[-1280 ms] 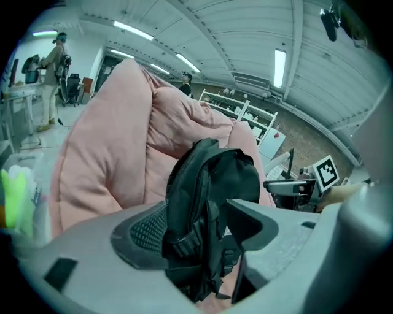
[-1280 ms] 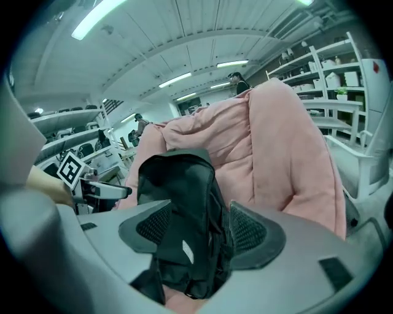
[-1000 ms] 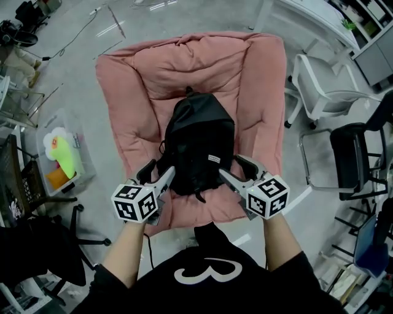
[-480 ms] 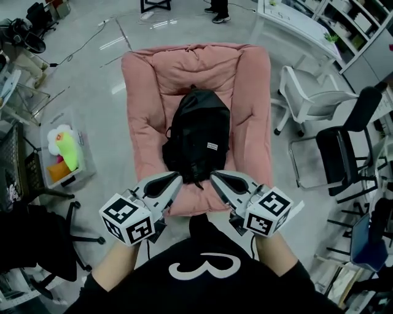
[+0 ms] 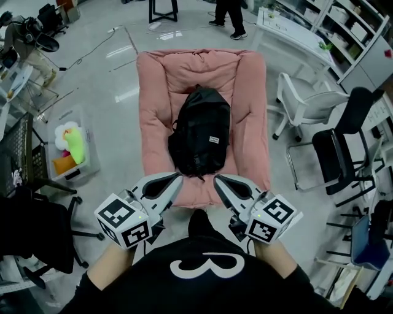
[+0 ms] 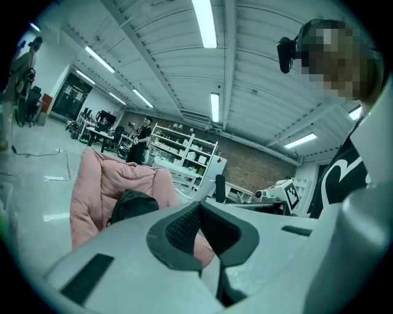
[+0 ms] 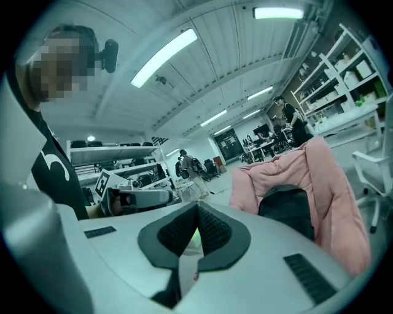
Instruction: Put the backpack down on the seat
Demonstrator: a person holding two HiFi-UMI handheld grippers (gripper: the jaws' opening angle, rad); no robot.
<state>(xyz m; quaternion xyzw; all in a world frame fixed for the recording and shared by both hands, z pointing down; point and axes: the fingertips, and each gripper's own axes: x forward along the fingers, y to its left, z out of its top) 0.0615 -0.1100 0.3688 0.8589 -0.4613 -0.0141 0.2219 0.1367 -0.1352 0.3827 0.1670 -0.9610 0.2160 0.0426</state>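
The black backpack (image 5: 201, 138) lies on the middle of the pink padded seat (image 5: 163, 80). Its top handle points to the far end, and a small white label sits on its right side. Pink cushion shows around it on all 4 sides.

Neither gripper touches it. Both are just off the near edge of the seat, close to the person's chest. The left gripper (image 5: 173, 181) has its 2 jaws pressed together with nothing between them. The right gripper (image 5: 221, 182) is closed in the same way and is also empty. Their tips point toward the near end of the backpack, 1 at its near left and 1 at its near right.

On the floor left of the seat stands a clear bin (image 5: 86, 160) holding soft toys. A black office chair (image 5: 37, 236) is at the near left. Right of the seat is a white chair (image 5: 304, 101), with a black chair (image 5: 344, 144) beyond it. A white table (image 5: 288, 32) stands at the far right, and a person's legs (image 5: 224, 9) show at the far edge.
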